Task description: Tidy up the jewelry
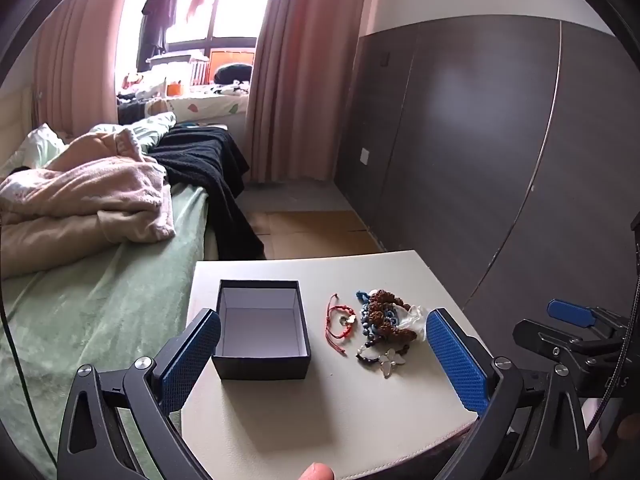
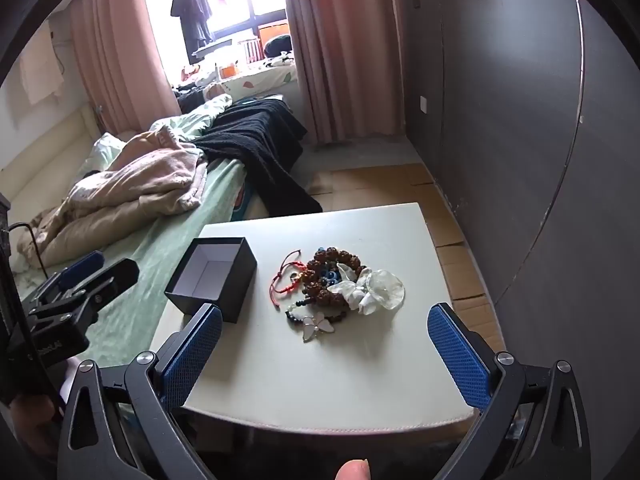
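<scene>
An open, empty black box [image 1: 262,328] with a white inside stands on the white table [image 1: 320,412], also in the right wrist view [image 2: 212,278]. To its right lies a jewelry pile: a red cord bracelet [image 1: 338,322] [image 2: 289,274], brown bead bracelet [image 1: 386,316] [image 2: 332,276], blue beads, a white scrunchie [image 2: 372,286] and a dark bead strand with a butterfly charm [image 1: 390,360] [image 2: 318,325]. My left gripper [image 1: 323,330] is open and empty, near the table's front. My right gripper [image 2: 325,322] is open and empty, hovering before the pile.
A bed [image 1: 100,280] with green sheet, pink blankets and a black throw lies left of the table. A dark wardrobe [image 1: 480,140] stands to the right. Pink curtains and a window are behind. The right gripper shows at the left view's right edge [image 1: 576,320].
</scene>
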Action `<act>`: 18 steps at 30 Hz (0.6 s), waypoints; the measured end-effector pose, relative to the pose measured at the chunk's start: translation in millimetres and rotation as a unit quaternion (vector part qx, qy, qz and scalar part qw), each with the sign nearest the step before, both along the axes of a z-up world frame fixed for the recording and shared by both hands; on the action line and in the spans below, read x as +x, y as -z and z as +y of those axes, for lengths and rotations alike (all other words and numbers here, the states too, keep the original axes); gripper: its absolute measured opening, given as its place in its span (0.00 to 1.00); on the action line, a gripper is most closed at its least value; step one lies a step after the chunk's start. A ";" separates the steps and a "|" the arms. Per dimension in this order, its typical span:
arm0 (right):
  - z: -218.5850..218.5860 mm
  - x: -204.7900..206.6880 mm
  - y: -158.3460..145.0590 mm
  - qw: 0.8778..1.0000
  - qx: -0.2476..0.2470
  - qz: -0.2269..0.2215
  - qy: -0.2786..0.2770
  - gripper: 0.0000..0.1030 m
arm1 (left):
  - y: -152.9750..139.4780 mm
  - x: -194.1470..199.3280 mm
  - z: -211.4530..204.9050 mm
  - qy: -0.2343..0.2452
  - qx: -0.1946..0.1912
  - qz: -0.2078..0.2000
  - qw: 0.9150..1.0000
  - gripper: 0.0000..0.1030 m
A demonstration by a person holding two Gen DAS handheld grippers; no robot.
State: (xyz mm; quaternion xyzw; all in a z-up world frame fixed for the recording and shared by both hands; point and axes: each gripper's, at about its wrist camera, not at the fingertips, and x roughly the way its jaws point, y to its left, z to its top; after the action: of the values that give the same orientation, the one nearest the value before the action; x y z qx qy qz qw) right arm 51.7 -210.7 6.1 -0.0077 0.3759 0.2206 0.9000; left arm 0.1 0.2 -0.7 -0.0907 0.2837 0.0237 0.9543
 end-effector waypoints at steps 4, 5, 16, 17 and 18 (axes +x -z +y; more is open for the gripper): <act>-2.0 -0.2 -1.3 1.000 0.005 -0.003 -0.001 1.00 | -2.6 -1.1 -5.1 0.002 0.009 0.002 1.000 0.99; -2.1 -0.4 -1.4 1.000 0.006 -0.003 -0.003 1.00 | -2.7 -1.4 -6.4 0.002 0.011 0.002 1.000 0.99; -8.2 -2.8 -0.3 1.000 0.000 -0.004 -0.004 1.00 | 1.5 3.5 -7.3 0.003 0.014 0.011 1.000 0.99; -8.3 -2.4 -0.4 1.000 -0.001 -0.003 -0.006 1.00 | 1.9 4.2 -6.7 0.002 0.015 0.012 1.000 0.99; -8.0 -2.2 -0.4 1.000 -0.002 -0.003 -0.006 1.00 | 2.4 4.8 -6.1 0.000 0.017 0.013 1.000 0.99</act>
State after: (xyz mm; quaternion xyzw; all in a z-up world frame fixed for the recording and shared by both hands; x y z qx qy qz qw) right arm 49.5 -218.7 6.5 -0.0126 0.3735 0.2250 0.8998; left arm 4.9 -5.9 -3.1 -0.0742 0.2952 0.0294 0.9521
